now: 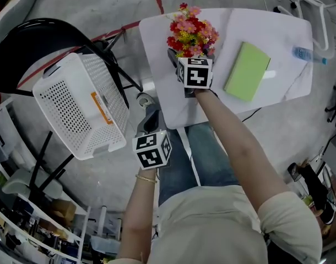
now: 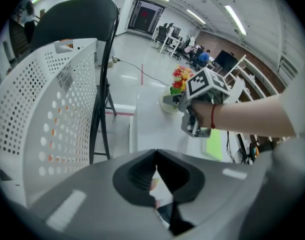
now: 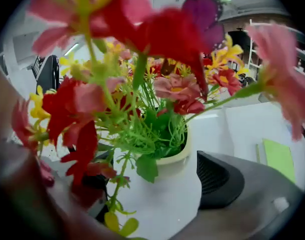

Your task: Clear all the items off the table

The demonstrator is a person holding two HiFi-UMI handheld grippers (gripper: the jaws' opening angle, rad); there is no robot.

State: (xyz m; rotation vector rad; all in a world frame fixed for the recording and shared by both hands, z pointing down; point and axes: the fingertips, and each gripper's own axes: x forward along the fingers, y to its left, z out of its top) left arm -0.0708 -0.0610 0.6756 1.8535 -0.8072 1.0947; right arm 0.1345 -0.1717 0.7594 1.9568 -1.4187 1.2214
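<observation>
A bunch of red, pink and yellow artificial flowers [image 1: 191, 34] stands in a white pot [image 3: 162, 194] at the near left of the white table [image 1: 283, 37]. My right gripper [image 1: 184, 56] is down at the pot, open wide. The pot sits between its dark fingers [image 3: 220, 179], and blooms hide much of the left one. A flat green notebook [image 1: 247, 70] lies to the right of the flowers. My left gripper [image 1: 150, 122] hangs off the table's near left corner, over the floor, shut with nothing in it [image 2: 156, 184].
A white perforated basket [image 1: 80, 103] rests tilted on a black chair [image 1: 36, 43] left of the table. A blue bottle [image 1: 308, 54] and a white frame [image 1: 316, 15] lie off the table's right end. The person's jeans-clad legs [image 1: 206, 158] are below the table.
</observation>
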